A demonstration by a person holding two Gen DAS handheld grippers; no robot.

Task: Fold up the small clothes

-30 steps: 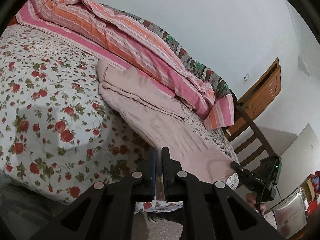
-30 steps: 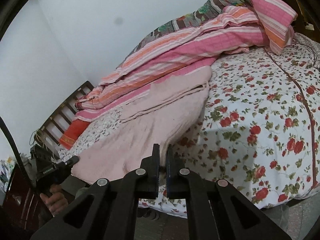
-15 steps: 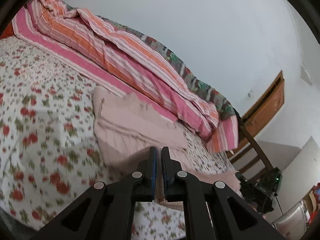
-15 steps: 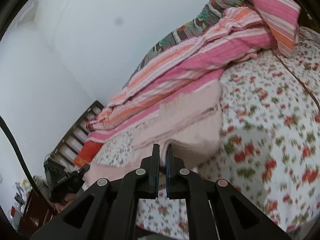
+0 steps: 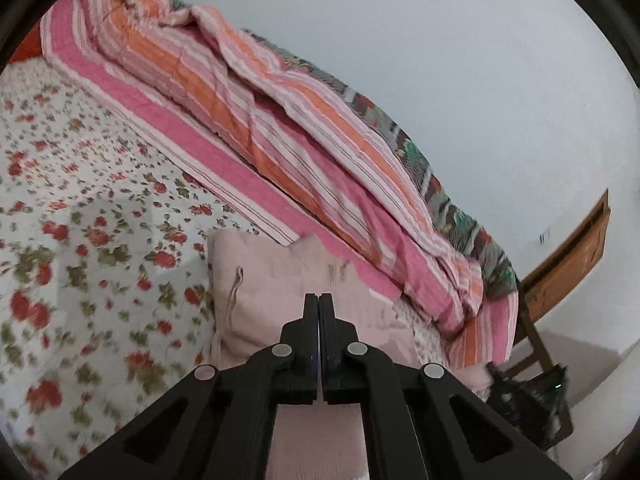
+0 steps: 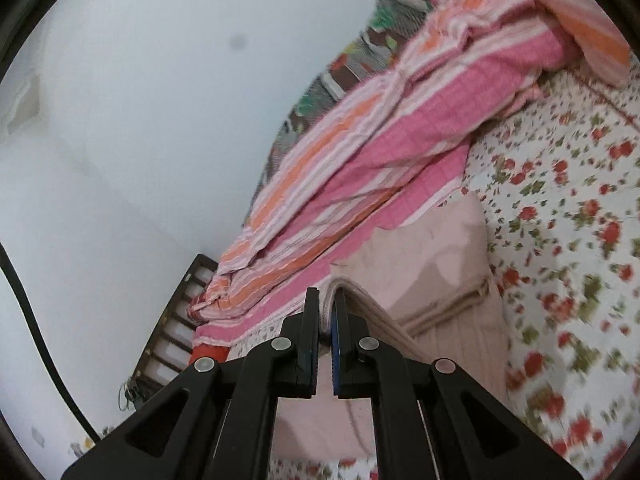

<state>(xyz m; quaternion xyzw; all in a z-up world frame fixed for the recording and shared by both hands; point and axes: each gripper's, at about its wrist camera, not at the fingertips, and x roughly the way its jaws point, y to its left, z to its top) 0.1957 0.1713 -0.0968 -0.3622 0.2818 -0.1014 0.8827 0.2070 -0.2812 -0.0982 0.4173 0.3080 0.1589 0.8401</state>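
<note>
A pale pink garment (image 5: 264, 288) lies on the floral bedsheet (image 5: 80, 240), its far part folded with a drawstring showing. My left gripper (image 5: 319, 304) is shut on the garment's near edge, and cloth hangs below the fingers. In the right wrist view the same pink garment (image 6: 436, 264) lies on the sheet (image 6: 580, 200). My right gripper (image 6: 327, 300) is shut on its ribbed edge, which bulges between the fingers and is lifted above the bed.
A pink and orange striped blanket (image 5: 280, 120) is heaped along the wall side of the bed (image 6: 380, 148). A wooden headboard (image 5: 568, 256) stands at right. A dark slatted bed end (image 6: 180, 320) and a black cable (image 6: 36, 328) show in the right wrist view.
Both grippers have risen and moved forward over the bed, carrying the garment's near edge toward its far folded part. The views have tilted up toward the wall.
</note>
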